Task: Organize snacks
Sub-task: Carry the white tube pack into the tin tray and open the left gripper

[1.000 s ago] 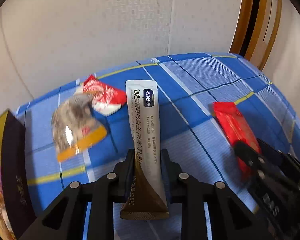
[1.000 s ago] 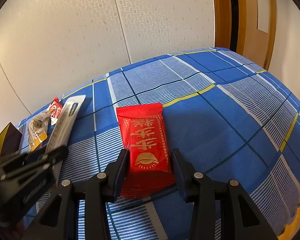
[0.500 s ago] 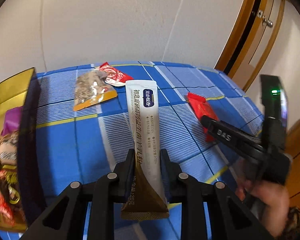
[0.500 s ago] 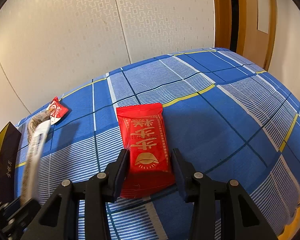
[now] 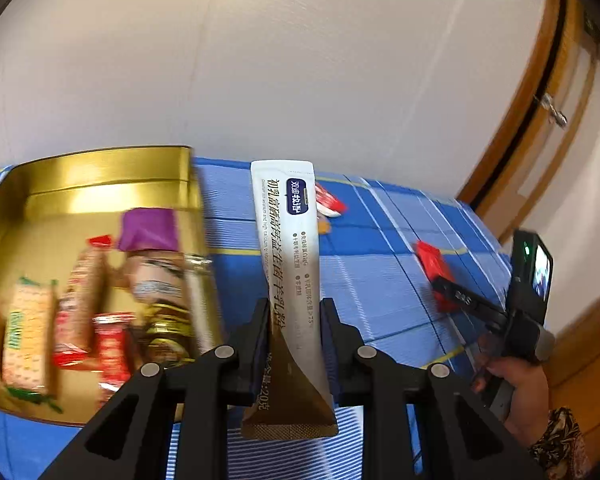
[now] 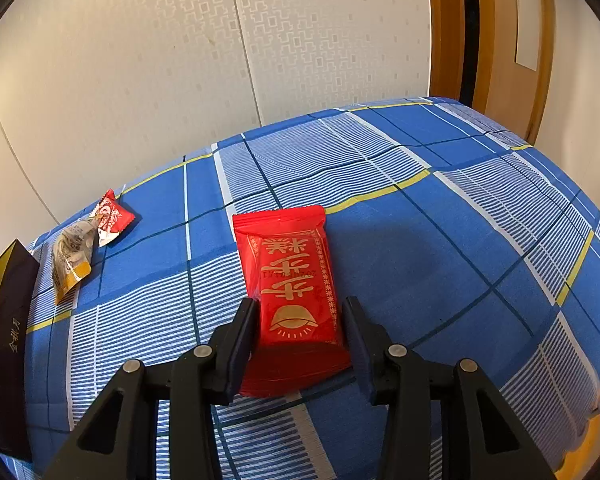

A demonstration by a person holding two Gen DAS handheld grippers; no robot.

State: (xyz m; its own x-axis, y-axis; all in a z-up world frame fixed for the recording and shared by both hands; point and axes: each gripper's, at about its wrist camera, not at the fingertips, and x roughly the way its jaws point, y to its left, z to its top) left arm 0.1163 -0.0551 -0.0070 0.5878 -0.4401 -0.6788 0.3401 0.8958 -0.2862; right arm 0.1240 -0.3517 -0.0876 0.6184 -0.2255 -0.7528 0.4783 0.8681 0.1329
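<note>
My left gripper point(image 5: 294, 312) is shut on a long white and brown stick sachet point(image 5: 288, 248) and holds it upright in the air, just right of an open gold box point(image 5: 100, 176) that holds several snack packs. My right gripper point(image 6: 300, 320) is open and low on the blue checked cloth, its two fingers either side of a red snack packet point(image 6: 292, 276) that lies flat. In the left wrist view the red packet point(image 5: 430, 262) lies under the right gripper's tip. A small red and white candy point(image 6: 110, 216) and a clear orange-ended packet point(image 6: 70, 256) lie at the far left.
The table has a blue checked cloth point(image 6: 440, 240) and stands against a pale wall. A wooden door frame point(image 6: 448, 28) is at the right. The box's dark side point(image 6: 8, 332) shows at the left edge of the right wrist view. A hand point(image 5: 516, 384) holds the right gripper.
My left gripper has carried the sachet up and to the left, and the gold box now fills its left side. My right gripper and the red packet have not moved.
</note>
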